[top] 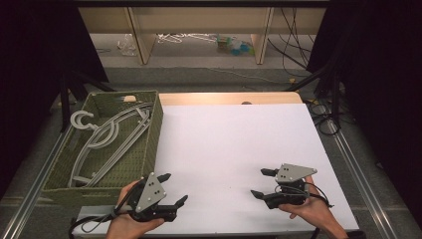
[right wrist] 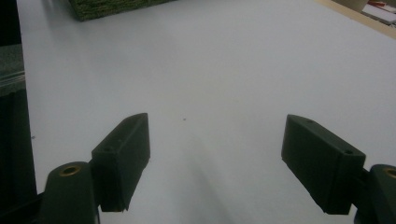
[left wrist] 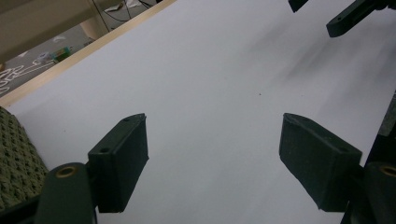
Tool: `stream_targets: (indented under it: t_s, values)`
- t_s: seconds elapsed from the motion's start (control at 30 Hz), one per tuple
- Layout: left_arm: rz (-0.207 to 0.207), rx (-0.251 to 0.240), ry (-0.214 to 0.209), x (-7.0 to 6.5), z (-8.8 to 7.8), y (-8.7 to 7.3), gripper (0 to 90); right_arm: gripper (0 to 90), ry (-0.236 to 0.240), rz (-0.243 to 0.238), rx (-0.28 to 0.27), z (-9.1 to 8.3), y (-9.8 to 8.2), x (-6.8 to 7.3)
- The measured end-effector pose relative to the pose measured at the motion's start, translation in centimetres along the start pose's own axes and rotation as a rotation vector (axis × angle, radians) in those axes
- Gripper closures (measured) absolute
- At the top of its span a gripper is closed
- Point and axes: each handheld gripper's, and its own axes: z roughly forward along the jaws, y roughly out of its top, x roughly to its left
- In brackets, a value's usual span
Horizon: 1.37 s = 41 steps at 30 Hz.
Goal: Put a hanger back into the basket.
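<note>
Over the white counter [top: 234,144], both claws stand wide with nothing between their jaws — the left claw [top: 175,188] just beside the green woven basket [top: 152,144], the right claw [top: 262,183] well apart. Grey clothes hangers [top: 107,142] lie in that basket, untouched.

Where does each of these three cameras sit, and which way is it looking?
High view: above the near edge, looking forward and down on the white table and green basket; forearms, left claw, right claw.
Left gripper view: rides the left claw, facing across the table.
Right gripper view: rides the right claw, facing the basket.
Shared: the basket, in all three.
</note>
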Motion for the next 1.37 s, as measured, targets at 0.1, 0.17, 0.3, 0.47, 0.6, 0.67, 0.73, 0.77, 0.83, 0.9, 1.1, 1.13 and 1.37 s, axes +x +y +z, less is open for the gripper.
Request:
stream_targets:
  t_s: [0.1,0.17,0.3,0.47,0.6,0.67,0.73,0.77,0.83,0.9,1.1,1.13,1.37]
  values:
    - [-0.012,-0.011,0.008,-0.5,0.5,-0.6,23.8,24.7,-0.004,0.005,0.004,-0.1,0.0,0.1]
    - [0.007,-0.008,0.010,-0.7,1.0,-1.1,23.8,24.5,0.000,0.012,-0.002,-0.2,0.1,0.3]
    - [-0.047,-0.024,-0.023,-1.2,1.5,-1.8,23.6,24.6,-0.022,0.040,-0.002,-0.4,0.0,0.6]
    - [-0.149,-0.030,-0.068,-0.8,1.8,-2.5,23.8,24.3,-0.029,0.069,-0.016,-0.9,-0.2,1.3]
    - [-0.117,-0.046,-0.032,-0.3,1.9,-2.7,23.8,23.9,-0.022,0.083,-0.028,-1.3,-0.3,2.0]
    - [-0.095,-0.036,-0.018,-0.1,2.0,-2.9,23.8,23.9,-0.024,0.082,-0.026,-1.3,-0.3,2.1]
    - [-0.091,-0.035,-0.015,0.0,2.1,-3.0,23.7,23.9,-0.021,0.081,-0.023,-1.3,-0.3,2.2]
    - [-0.087,-0.035,-0.016,0.1,2.1,-3.0,23.7,23.9,-0.016,0.084,-0.020,-1.2,-0.3,2.2]
    - [-0.086,-0.041,-0.014,0.1,2.0,-2.9,23.7,23.9,-0.014,0.083,-0.018,-1.2,-0.3,2.2]
    - [-0.090,-0.042,-0.010,0.2,2.0,-2.9,23.6,23.9,-0.011,0.074,-0.028,-1.1,-0.3,2.1]
    - [-0.094,-0.045,-0.014,0.2,2.0,-2.9,23.2,23.8,-0.014,0.079,-0.030,-1.2,-0.3,2.0]
    - [-0.094,-0.045,-0.015,0.2,2.0,-2.9,23.2,23.8,-0.014,0.078,-0.030,-1.2,-0.4,2.0]
    - [-0.113,-0.048,-0.024,0.1,2.1,-3.0,23.0,23.7,-0.019,0.082,-0.026,-1.2,-0.4,2.0]
